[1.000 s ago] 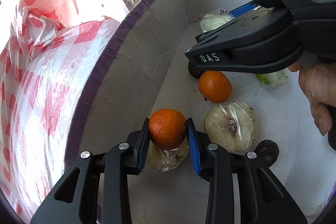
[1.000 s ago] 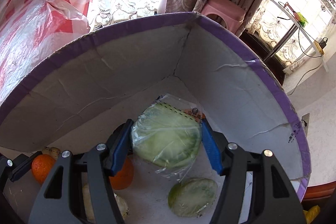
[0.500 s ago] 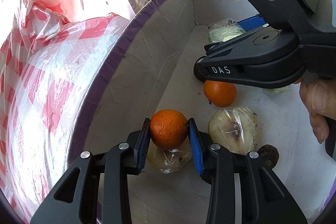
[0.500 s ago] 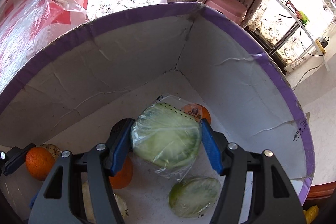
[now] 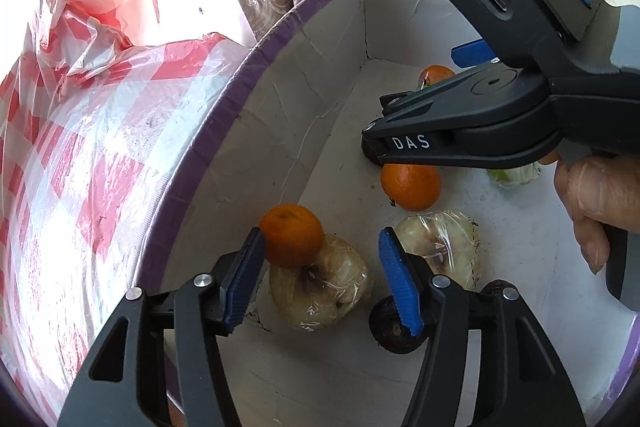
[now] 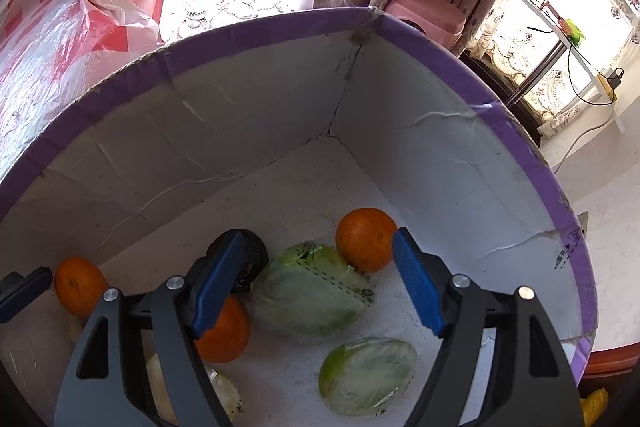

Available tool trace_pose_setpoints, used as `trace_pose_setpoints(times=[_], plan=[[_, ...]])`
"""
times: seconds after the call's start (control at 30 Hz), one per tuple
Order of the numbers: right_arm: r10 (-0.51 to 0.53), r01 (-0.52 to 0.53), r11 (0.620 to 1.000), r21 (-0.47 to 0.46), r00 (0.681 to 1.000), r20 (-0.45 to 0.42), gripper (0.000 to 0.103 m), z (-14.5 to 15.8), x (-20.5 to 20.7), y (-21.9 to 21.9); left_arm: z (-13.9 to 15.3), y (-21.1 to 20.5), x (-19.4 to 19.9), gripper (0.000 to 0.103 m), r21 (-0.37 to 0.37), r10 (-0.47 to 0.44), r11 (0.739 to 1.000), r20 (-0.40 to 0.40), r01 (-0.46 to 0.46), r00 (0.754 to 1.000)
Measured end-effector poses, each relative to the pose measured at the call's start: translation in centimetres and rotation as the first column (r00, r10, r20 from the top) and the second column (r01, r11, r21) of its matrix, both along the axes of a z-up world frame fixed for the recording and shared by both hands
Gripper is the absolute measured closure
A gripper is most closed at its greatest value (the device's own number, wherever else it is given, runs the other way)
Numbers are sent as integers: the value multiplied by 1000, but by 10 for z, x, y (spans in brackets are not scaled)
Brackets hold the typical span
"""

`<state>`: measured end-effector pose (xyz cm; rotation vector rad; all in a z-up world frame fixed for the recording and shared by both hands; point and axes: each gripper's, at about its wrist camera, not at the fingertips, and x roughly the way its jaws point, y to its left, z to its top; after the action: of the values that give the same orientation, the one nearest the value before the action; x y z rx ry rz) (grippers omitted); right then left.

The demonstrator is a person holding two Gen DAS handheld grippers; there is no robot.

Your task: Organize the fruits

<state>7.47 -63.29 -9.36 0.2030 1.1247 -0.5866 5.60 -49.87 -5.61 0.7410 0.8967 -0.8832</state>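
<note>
My left gripper (image 5: 320,275) is open above the white box floor. An orange (image 5: 291,235) sits just off its left pad, resting on a plastic-wrapped pale fruit (image 5: 320,287). My right gripper (image 6: 316,287) is open too. A wrapped green fruit (image 6: 312,291) lies on the floor between and below its fingers. Another wrapped green fruit (image 6: 368,375) lies nearer. Oranges (image 6: 366,239) (image 6: 224,331) (image 6: 78,287) lie around. The right gripper's body (image 5: 480,123) crosses the left wrist view.
The white box with a purple rim (image 6: 280,23) encloses everything. A dark round fruit (image 6: 244,259) lies behind my right gripper's left finger. A second wrapped pale fruit (image 5: 440,247) and a dark fruit (image 5: 392,327) lie by my left gripper. A red-checked plastic sheet (image 5: 80,147) is outside on the left.
Both grippers have opened. The left let go of the orange, which now rests on the wrapped pale fruit. The right let go of the wrapped green fruit, which dropped to the box floor.
</note>
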Motion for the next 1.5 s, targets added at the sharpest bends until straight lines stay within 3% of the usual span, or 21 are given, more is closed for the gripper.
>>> trace_pose_setpoints(times=[0.17,0.3,0.43,0.77,1.03,1.13,1.27,1.4,1.5], plan=[[-9,9,1000,-4,1000,18,23,5,-2,-2,3,4,3,39,-18,-3,1000,-8,3,1000],[-20,22,1000,-15,997,79,20,18,-8,-3,10,11,4,33,-76,-27,997,-35,24,999],[-55,60,998,-27,984,167,16,38,-20,-9,22,19,-2,15,-128,-36,991,-2,36,999],[-58,80,995,-53,943,328,14,99,-59,-3,64,50,-12,15,-277,-2,961,42,14,999],[53,46,972,-232,913,405,7,149,-114,61,79,86,-15,15,-383,106,914,-88,-132,990],[58,39,974,-224,909,412,7,152,-138,76,77,104,-25,15,-389,166,896,-157,-216,973],[59,20,981,-192,916,398,7,149,-168,91,74,126,-44,15,-376,247,876,-186,-302,951],[40,17,988,-151,928,370,7,135,-189,106,69,139,-60,15,-380,242,869,-235,-318,941],[10,34,992,-122,939,343,7,123,-197,111,65,138,-73,15,-376,231,878,-204,-294,951]])
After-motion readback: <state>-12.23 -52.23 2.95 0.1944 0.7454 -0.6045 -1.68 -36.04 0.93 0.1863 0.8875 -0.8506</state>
